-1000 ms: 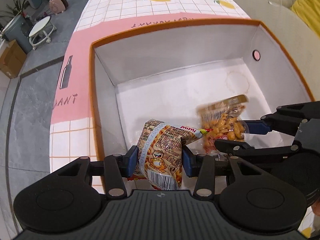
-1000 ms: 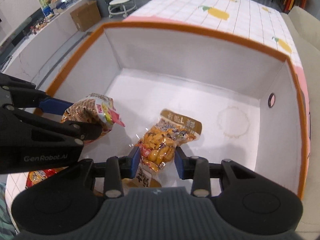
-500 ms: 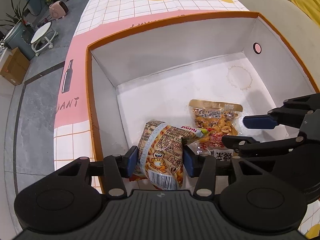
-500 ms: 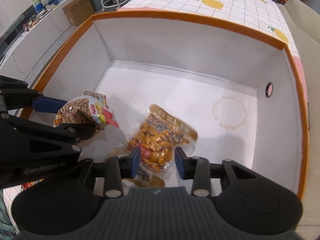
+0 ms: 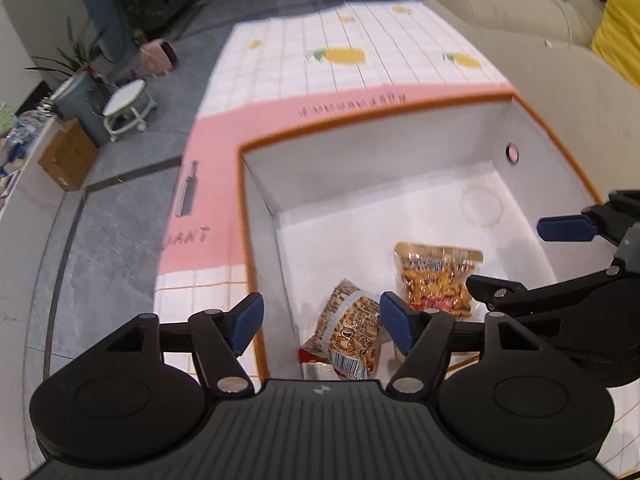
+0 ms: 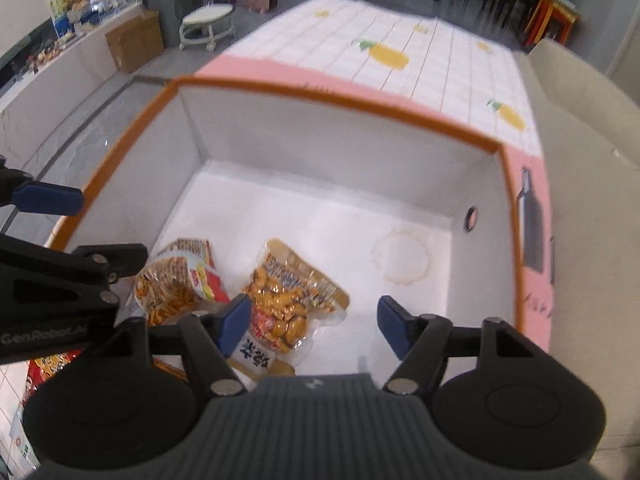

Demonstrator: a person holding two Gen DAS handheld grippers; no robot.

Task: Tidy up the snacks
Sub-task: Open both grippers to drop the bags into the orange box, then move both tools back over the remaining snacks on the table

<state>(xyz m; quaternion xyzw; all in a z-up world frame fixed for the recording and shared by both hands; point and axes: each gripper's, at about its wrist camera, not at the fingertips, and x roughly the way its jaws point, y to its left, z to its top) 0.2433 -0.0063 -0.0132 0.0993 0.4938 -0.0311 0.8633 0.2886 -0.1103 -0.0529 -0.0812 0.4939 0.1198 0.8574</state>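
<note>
Both wrist views look down into the box (image 5: 400,120).

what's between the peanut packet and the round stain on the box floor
Nothing: in the right wrist view, only bare white box floor separates the peanut packet from the round stain. The left wrist view shows the same gap.

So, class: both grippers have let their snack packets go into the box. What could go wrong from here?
1. The left gripper is open astride the box's orange left rim; pulling away carelessly could snag it.
2. The cartoon packet leans in the near corner and may slump onto the clear peanut packet.
3. The right gripper hangs low over the peanut packet and could drag it.
</note>
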